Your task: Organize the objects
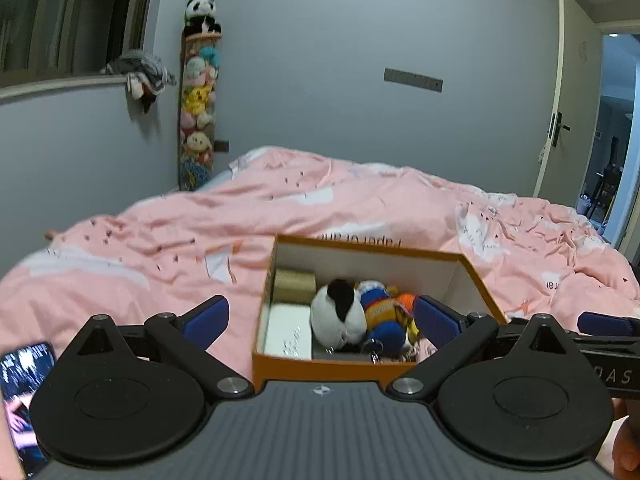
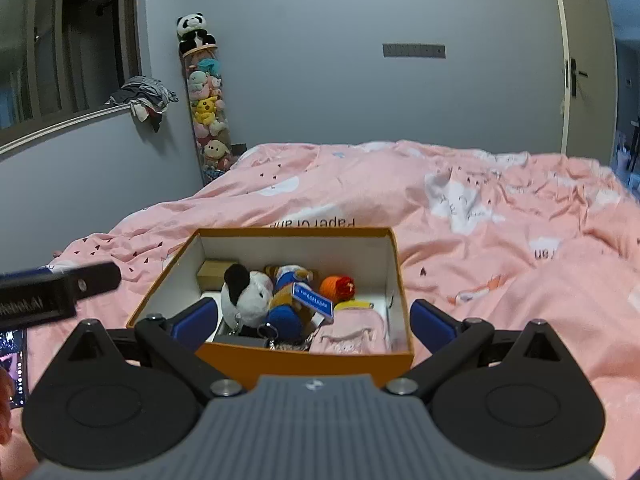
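Covering the bed, a rumpled pink patterned duvet (image 2: 460, 240) carries an orange cardboard box (image 2: 304, 364) filled with small plush toys (image 2: 248, 296). Both the left gripper (image 1: 320, 320) and right gripper (image 2: 314, 320) are spread wide, grasping nothing. Grey walls (image 2: 320, 100) surround the room.

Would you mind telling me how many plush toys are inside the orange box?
2: a black-and-white plush at the left and a blue-and-orange plush beside it, mid-box. Others may be hidden beneath them.
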The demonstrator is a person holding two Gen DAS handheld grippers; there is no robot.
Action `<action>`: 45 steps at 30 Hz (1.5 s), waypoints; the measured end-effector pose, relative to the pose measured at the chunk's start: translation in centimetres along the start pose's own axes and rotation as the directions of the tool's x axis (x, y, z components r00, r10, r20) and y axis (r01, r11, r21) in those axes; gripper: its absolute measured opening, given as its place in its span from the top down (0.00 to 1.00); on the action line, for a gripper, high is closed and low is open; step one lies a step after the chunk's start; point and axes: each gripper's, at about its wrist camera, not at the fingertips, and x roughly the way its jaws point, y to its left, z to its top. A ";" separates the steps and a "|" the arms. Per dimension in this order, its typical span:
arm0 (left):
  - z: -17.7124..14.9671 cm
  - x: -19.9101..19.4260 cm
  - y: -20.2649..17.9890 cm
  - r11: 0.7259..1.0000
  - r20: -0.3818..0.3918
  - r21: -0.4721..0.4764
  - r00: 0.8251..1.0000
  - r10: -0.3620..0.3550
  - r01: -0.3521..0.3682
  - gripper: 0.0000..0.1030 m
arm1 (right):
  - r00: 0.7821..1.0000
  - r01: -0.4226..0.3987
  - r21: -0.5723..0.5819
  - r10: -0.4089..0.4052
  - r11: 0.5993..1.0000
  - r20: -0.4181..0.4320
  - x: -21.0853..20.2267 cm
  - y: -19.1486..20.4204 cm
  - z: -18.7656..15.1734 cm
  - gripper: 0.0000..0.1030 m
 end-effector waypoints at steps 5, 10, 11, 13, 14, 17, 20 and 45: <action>-1.4 1.3 0.1 1.000 -0.056 -0.007 0.998 0.000 0.000 0.00 | 1.000 0.016 -0.002 -0.016 1.000 -0.011 0.9 0.1 -0.7 0.01; -2.3 2.2 0.1 1.000 -0.079 -0.008 0.997 0.009 -0.010 0.00 | 0.999 0.032 -0.015 -0.032 0.999 -0.028 2.3 0.2 -1.5 0.01; -2.5 2.4 0.1 1.000 -0.084 -0.009 0.996 0.010 -0.011 0.00 | 0.999 0.034 -0.013 -0.034 0.999 -0.036 2.7 0.1 -1.6 0.01; -2.7 2.9 -0.1 1.000 -0.095 -0.010 0.995 0.013 -0.014 0.00 | 0.998 0.034 -0.005 -0.034 0.999 -0.050 3.3 0.0 -1.9 0.01; -2.8 3.1 -0.2 1.000 -0.100 -0.008 0.995 0.020 -0.020 0.00 | 0.998 0.035 -0.001 -0.035 0.999 -0.055 3.6 0.0 -2.0 0.01; -3.2 3.9 -0.3 1.000 -0.116 -0.005 0.993 0.029 -0.029 0.00 | 0.997 0.038 0.009 -0.037 0.999 -0.065 4.5 -0.2 -2.3 0.01; -3.4 4.6 -0.3 0.999 -0.131 -0.006 0.991 0.037 -0.038 0.00 | 0.996 0.033 0.012 -0.032 0.999 -0.078 5.1 -0.4 -2.6 0.01; -4.1 5.4 -0.6 0.997 -0.160 0.037 0.984 0.074 -0.069 0.00 | 0.993 0.040 -0.002 -0.040 0.999 -0.111 6.5 -0.7 -3.8 0.01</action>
